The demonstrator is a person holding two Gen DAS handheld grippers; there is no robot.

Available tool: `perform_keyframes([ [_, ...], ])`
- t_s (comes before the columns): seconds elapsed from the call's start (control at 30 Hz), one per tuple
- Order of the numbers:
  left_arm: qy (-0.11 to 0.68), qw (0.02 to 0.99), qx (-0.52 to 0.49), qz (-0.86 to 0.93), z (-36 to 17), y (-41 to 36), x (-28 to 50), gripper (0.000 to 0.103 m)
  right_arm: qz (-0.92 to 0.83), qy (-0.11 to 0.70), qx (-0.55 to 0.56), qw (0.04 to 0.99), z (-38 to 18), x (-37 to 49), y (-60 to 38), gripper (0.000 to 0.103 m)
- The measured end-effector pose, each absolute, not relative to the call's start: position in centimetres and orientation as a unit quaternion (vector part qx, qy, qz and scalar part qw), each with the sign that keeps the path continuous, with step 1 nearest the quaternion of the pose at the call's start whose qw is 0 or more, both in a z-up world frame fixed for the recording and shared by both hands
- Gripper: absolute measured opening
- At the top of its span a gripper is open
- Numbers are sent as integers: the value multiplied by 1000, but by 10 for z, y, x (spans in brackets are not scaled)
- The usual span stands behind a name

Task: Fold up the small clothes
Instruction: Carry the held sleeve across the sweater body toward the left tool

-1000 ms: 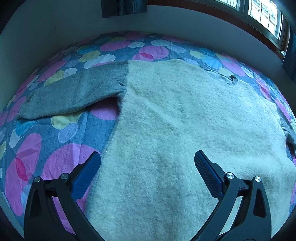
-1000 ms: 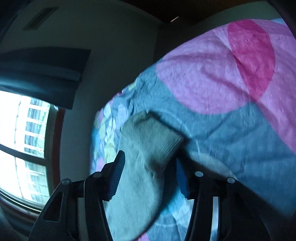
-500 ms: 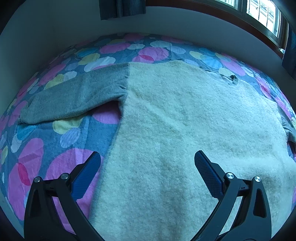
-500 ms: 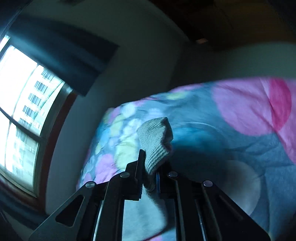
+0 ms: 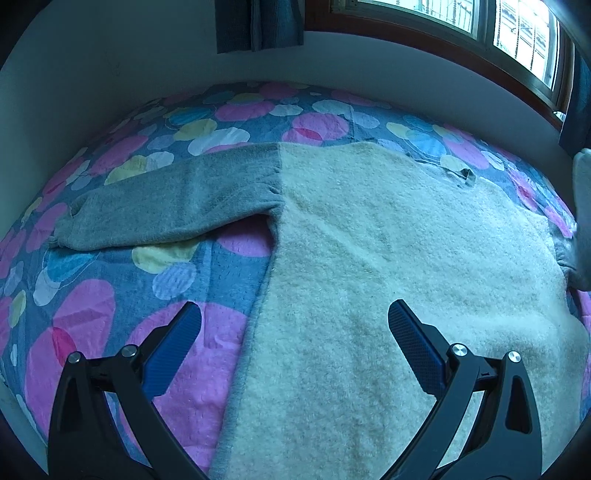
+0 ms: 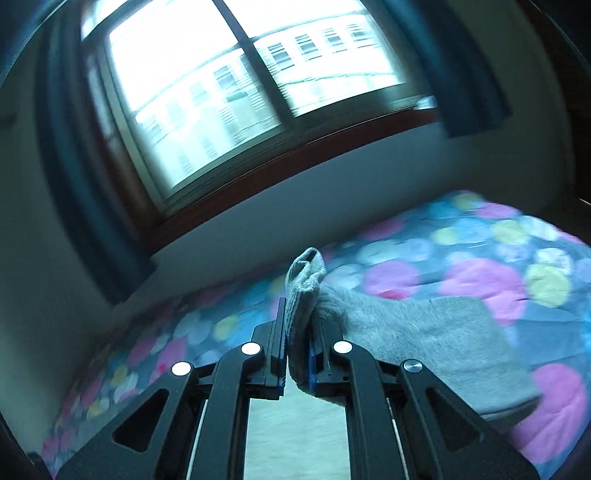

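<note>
A small sweater with a cream fuzzy body [image 5: 388, 266] and grey sleeves lies flat on the bed. Its left grey sleeve [image 5: 173, 206] stretches out to the left. My left gripper [image 5: 293, 332] is open and empty, hovering over the sweater's lower left edge. My right gripper [image 6: 298, 328] is shut on the cuff of the right grey sleeve [image 6: 304, 288] and holds it lifted, with the sleeve [image 6: 424, 332] trailing down to the right. The lifted sleeve also shows in the left wrist view [image 5: 581, 206] at the far right.
The bed has a quilt [image 5: 92, 314] with pink, blue and yellow circles. A white wall [image 5: 110, 74] runs behind the bed, with a window [image 6: 240, 85] and dark curtains [image 5: 258, 22] above it.
My right gripper has closed on the right sleeve cuff and lifted it, swinging up toward the window. My left gripper has pulled back slightly and stayed open.
</note>
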State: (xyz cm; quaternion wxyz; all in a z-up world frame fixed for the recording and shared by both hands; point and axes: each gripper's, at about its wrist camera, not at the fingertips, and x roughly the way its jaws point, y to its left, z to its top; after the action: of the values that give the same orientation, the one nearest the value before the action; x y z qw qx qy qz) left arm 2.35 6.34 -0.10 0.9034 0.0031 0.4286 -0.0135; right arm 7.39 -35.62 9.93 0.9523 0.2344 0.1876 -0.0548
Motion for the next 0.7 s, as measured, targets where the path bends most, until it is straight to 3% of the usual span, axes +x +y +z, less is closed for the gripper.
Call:
perform_keyframes([
  [0.4, 433, 901, -15, -15, -2, 74, 26, 101, 55, 317, 113, 940, 28, 146, -180, 8],
  [0.7, 435, 900, -21, -15, -4, 77, 29, 101, 106, 391, 35, 914, -20, 159, -119, 10],
])
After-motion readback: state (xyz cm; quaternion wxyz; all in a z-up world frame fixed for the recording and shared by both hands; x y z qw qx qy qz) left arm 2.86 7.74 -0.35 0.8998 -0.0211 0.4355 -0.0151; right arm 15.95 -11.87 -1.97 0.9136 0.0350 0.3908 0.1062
